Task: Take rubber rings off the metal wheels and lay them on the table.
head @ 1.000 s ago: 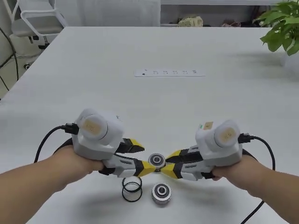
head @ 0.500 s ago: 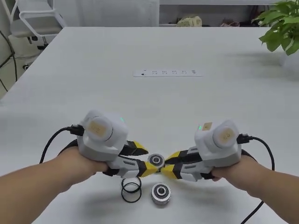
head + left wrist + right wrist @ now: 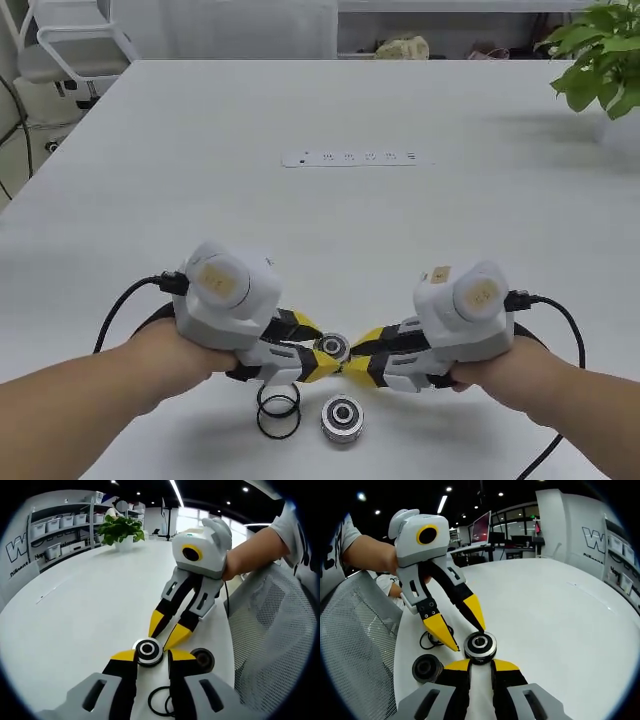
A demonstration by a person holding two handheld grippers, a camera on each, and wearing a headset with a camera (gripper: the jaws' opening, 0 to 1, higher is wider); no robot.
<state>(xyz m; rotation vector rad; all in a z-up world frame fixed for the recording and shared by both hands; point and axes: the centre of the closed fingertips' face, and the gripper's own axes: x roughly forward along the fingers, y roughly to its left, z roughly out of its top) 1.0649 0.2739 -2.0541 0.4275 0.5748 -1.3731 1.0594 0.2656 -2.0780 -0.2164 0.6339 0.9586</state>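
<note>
A loose wheel is laid flat on the table. Another one, the held wheel, is held up in the air just above and behind the loose wheel. The left gripper is pointed in from the left of the loose wheel, held level by the left hand, and its jaws are closed on the held wheel's two sides. The right gripper is pointed in from the right by the right hand, so the two are set tip to tip. Its jaws are a little apart at the held wheel's edge; whether anything is pinched cannot be told. Two black rubber rings are laid just left of the loose wheel, one partly over the other.
</note>
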